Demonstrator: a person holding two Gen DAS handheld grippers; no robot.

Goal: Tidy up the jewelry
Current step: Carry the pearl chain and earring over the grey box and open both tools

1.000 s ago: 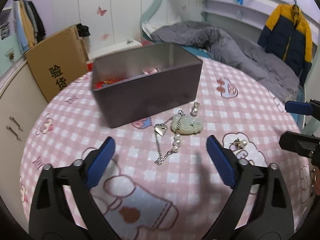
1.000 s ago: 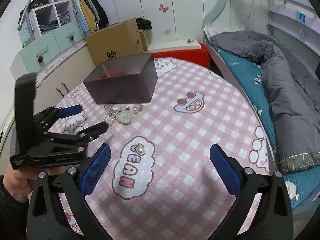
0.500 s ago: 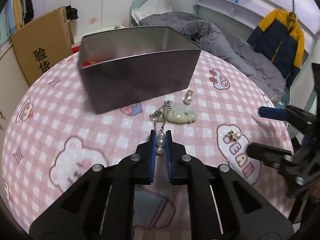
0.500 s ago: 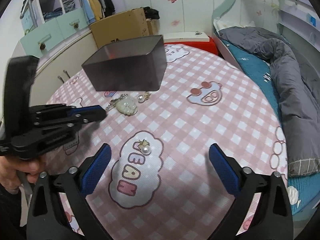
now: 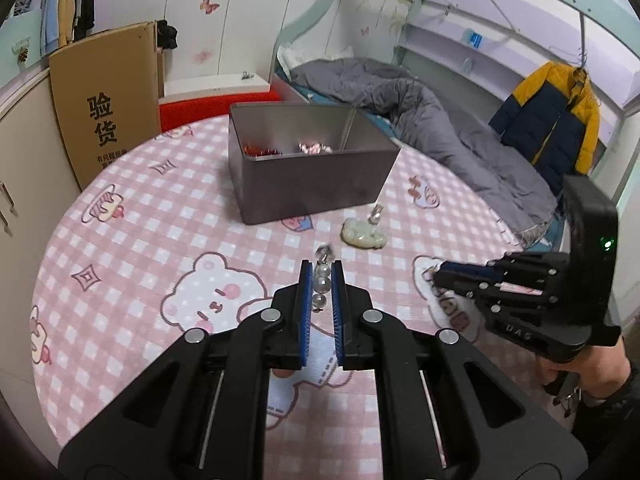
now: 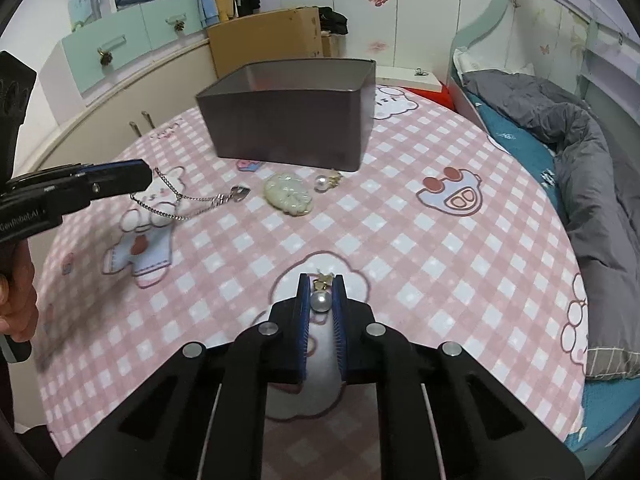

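Observation:
My left gripper (image 5: pixel 321 280) is shut on a pearl-and-chain bracelet (image 5: pixel 321 284) and holds it above the pink checked table (image 5: pixel 168 216); in the right wrist view its chain with a heart charm (image 6: pixel 188 204) hangs from the left gripper (image 6: pixel 140 178). My right gripper (image 6: pixel 321 294) is shut on a pearl earring (image 6: pixel 321 302) at the table surface. A pale jade pendant (image 5: pixel 363 236) and a second pearl earring (image 5: pixel 376 213) lie in front of the grey metal box (image 5: pixel 308 184), which holds some red and pink items.
A cardboard box (image 5: pixel 108 100) stands beyond the table's far left edge. A bed with a grey quilt (image 5: pixel 432 116) runs along the right. Cabinets (image 6: pixel 116 56) stand on the left.
My left gripper has lifted the bracelet off the table and drawn back from the pendant. My right gripper has closed on the pearl earring.

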